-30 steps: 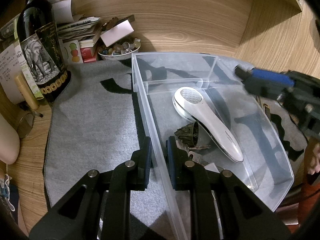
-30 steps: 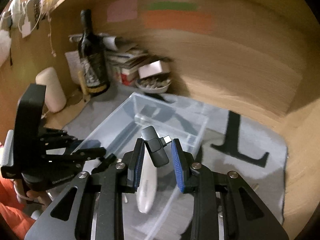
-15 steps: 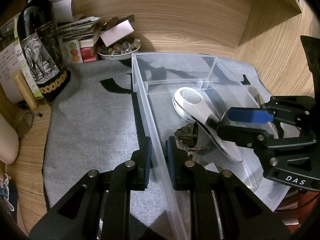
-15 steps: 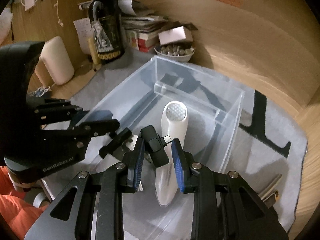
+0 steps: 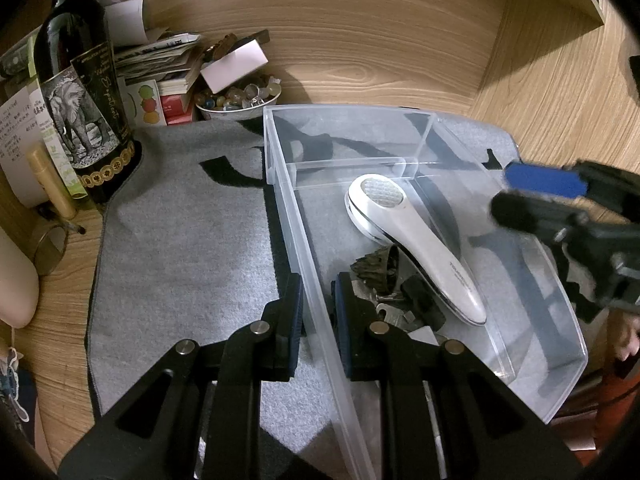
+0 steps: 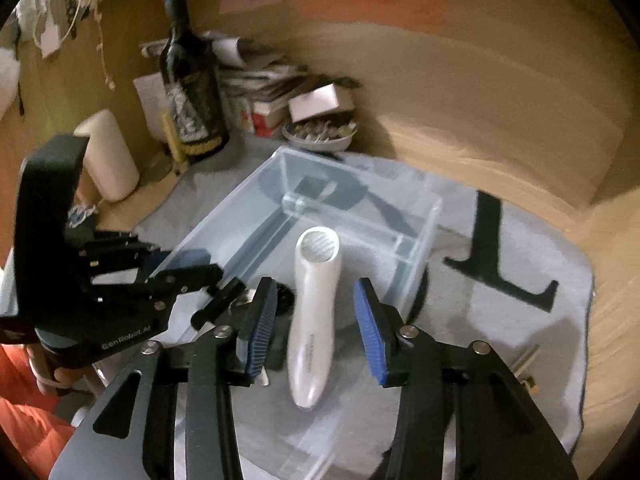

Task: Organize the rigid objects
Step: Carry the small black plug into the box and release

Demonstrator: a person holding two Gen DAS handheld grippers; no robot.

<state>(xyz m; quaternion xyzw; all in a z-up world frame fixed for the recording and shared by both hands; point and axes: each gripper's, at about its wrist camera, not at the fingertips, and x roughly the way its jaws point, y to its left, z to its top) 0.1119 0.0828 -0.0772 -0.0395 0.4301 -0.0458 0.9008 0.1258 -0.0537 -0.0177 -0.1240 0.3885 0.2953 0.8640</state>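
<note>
- The left gripper is clamped on the left wall of the clear plastic bin, one finger outside over the grey felt mat and the other inside the bin
- The right gripper has its blue-padded jaws spread apart with nothing between them; it hovers above the near end of the bin
- In the left wrist view the right gripper shows blurred over the bin's right side
- A white handheld device with a mesh head lies slanted on the bin floor, its head toward the inner divider and its handle toward the near end
- Beside its handle, close to the left gripper's inner finger, sits a cluster of small dark items, among them a black adapter-like piece; what the rest are is hard to tell
- The compartment behind the divider holds nothing
- Off the mat to the left stands a dark wine bottle with an elephant label, with a bowl of stones and stacked papers behind the bin
- A cream cylinder stands left of the bottle in the right wrist view
</note>
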